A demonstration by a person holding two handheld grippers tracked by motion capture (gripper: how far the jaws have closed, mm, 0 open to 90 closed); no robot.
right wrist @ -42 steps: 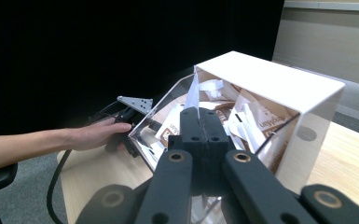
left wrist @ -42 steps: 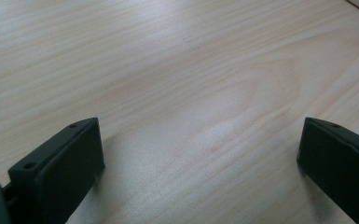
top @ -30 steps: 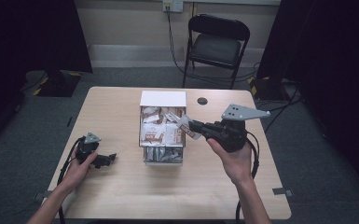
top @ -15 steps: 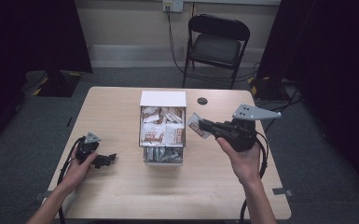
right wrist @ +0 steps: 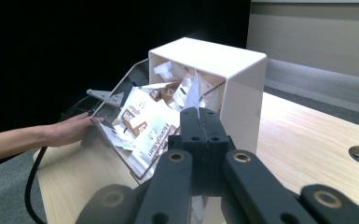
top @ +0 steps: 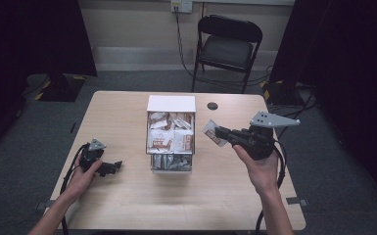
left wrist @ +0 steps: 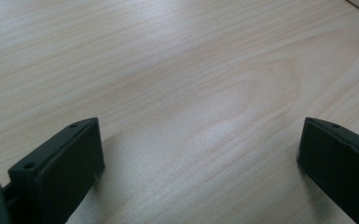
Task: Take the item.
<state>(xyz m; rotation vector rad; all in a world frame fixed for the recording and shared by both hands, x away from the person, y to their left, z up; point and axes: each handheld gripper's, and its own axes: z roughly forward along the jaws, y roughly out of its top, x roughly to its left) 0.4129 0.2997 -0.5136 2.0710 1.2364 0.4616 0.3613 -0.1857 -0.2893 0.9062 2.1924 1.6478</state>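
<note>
1. The right tool [top: 219, 132] is held above the wooden surface [top: 127, 205], just right of the white dispenser box [top: 171, 104]. Its jaws are pressed together on a small sachet [top: 211, 132], which sticks out leftward from their tips toward the box without touching it.
2. The right hand [top: 260, 165] wraps the tool's body from below, forearm reaching up from the near edge; the grey three-cornered plate rides on top.
3. In the right gripper view the two jaws meet flat, with the sachet's thin white edge [right wrist: 192, 93] rising between them in front of the box.
4. The box stands mid-surface, its clear sloped front full of brown-and-white sachets.
5. The left tool [top: 111, 167] lies low on the surface at the near left, well apart from the box, the left hand [top: 81, 177] resting over its rear.
6. In the left gripper view its jaws are spread wide — only bare wood grain lies between them.
</note>
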